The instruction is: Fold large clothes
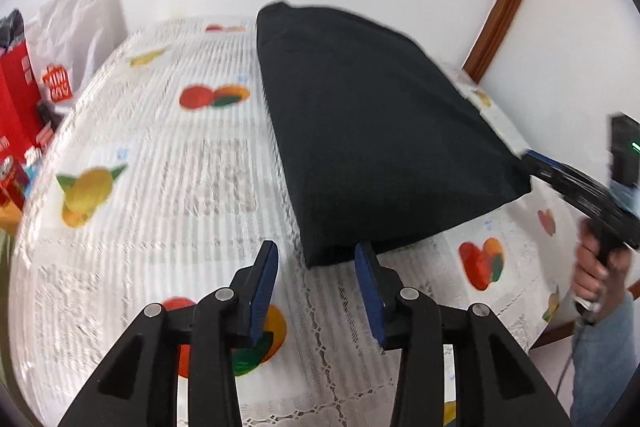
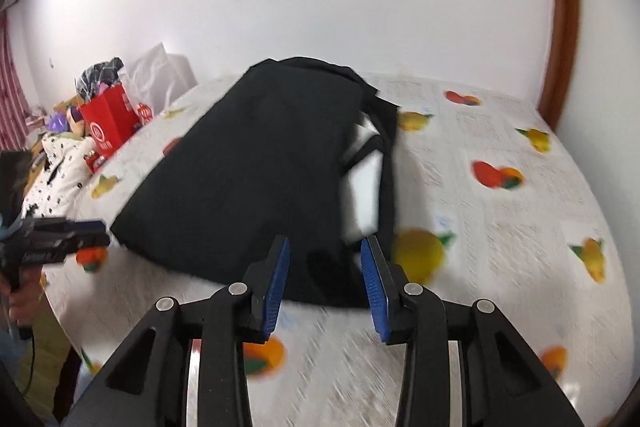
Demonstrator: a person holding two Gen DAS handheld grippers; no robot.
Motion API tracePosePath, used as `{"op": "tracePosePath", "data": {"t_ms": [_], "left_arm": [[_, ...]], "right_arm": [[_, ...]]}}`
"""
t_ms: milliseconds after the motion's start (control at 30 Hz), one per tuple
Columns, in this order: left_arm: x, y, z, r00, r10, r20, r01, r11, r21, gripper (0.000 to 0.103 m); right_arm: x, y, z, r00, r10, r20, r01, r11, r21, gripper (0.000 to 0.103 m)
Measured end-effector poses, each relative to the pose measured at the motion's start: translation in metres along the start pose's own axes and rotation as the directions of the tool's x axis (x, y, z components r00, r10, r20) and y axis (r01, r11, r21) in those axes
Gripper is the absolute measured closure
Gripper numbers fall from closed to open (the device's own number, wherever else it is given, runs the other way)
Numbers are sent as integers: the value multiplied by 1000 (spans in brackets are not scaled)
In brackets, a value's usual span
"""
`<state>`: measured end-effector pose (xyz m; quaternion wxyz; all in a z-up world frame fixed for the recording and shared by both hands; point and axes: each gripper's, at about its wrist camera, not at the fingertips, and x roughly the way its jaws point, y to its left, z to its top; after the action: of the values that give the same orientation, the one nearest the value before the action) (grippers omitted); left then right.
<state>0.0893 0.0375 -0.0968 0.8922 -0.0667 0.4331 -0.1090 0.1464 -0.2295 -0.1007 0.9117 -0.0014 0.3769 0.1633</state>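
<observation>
left wrist | black garment (image 1: 372,131) folded, long axis running away | both tools spread, empty

text: none legible | red bag (image 2: 110,119) — white logo, blurred | wall — blank

**Blur, cropped edges and covered patches**

Motion blur is smearing the tablecloth (image 2: 500,227) all around the black garment (image 2: 256,163), so its lace pattern and fruit prints are reading only as streaks and blobs. The garment is covering the cloth beneath it, and its near hem is smudging into the table. A white patch (image 2: 362,179) is showing inside the garment's right fold; what it is cannot be told. Left of the garment, the red bag (image 1: 18,95) is being cut off by the left wrist view's edge, its lettering too blurred to read. The pile behind it in the right wrist view is too small to sort out.
</observation>
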Motion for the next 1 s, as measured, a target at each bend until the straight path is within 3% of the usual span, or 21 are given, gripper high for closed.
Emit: {"op": "tracePosePath", "data": {"t_ms": [100,267,333,400,433,500,600,767,900,1000], "left_arm": [[-1,-2,15,999,7,31,-8,1000,23,56],[32,-4,38,1000,17,9,-17,1000,25,56],[50,-4,41,1000,26,-14,-26,1000,16,55],[62,-2,40,999,7,-39,-7,1000,-1,52],[65,-1,39,999,-7,-48,6,1000,-7,52],[67,-2,39,999,-8,-48,8,1000,5,52],[64,-3,43,999,-10,-36,11,1000,18,52],[60,3,60,1000,21,-3,-21,1000,14,52],[67,8,75,999,43,-4,-43,999,7,52],[78,8,81,998,53,-22,-53,999,11,52]], "right_arm": [[26,-4,19,1000,-1,-8,2,998,64,69],[70,-13,39,995,-38,-96,50,991,122,77],[73,-15,42,996,28,-80,-17,992,127,100],[50,-24,42,996,79,47,-85,987,138,100],[46,-28,40,994,91,68,-100,984,149,100],[51,-33,36,997,76,31,-80,982,169,100],[63,-31,30,999,9,-50,-3,994,108,98],[62,-29,53,999,-10,-30,12,996,84,90],[89,-29,78,998,-7,-63,13,996,86,74],[118,-34,90,993,-19,-116,35,990,134,74]]}}
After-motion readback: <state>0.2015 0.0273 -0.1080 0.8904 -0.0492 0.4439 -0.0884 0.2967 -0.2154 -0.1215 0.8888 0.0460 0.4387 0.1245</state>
